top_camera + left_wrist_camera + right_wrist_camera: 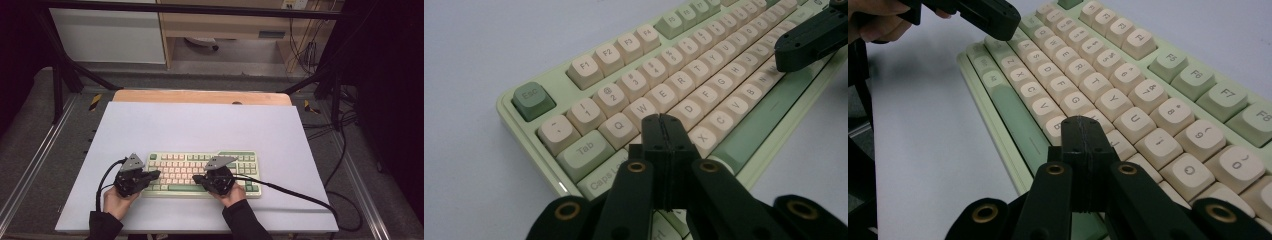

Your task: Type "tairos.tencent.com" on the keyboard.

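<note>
Left gripper [663, 125], jaws pressed together and holding nothing, hovers over the keyboard's [200, 172] left-hand letter keys. Right gripper [1082, 127], jaws likewise together and empty, sits above the keys just beyond the green space bar [1015, 120]. Keyboard lies flat near the worktop's [200, 125] front edge, roughly central.

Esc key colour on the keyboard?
Dark green Esc key on the pale green keyboard; left gripper view shows it best.
</note>
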A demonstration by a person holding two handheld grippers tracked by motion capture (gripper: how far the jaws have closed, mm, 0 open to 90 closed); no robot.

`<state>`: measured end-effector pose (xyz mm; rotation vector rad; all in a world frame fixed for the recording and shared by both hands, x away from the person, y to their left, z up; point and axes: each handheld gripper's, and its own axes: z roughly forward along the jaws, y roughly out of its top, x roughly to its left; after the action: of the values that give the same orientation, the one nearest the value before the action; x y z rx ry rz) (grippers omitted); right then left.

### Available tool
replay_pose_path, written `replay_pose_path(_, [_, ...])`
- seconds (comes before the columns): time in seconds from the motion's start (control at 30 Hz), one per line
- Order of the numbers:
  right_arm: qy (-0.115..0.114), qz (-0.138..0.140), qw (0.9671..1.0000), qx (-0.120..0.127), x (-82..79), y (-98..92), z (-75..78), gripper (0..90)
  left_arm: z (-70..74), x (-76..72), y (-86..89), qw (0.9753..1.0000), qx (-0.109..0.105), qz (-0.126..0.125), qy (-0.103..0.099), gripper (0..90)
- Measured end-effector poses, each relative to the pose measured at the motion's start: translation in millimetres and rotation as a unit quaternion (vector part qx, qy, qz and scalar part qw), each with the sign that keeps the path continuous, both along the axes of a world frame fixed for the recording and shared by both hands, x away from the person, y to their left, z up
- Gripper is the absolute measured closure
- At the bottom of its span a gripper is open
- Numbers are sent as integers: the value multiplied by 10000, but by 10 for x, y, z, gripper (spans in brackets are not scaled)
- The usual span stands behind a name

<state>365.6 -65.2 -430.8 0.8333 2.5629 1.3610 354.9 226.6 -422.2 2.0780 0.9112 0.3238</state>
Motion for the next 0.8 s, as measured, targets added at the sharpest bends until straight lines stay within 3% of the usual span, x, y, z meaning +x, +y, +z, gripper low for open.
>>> replay_pose_path(0.8, [12,93,9999,-132,-8,64,-70,900,1,-4,7,10000,9,0,-13,900])
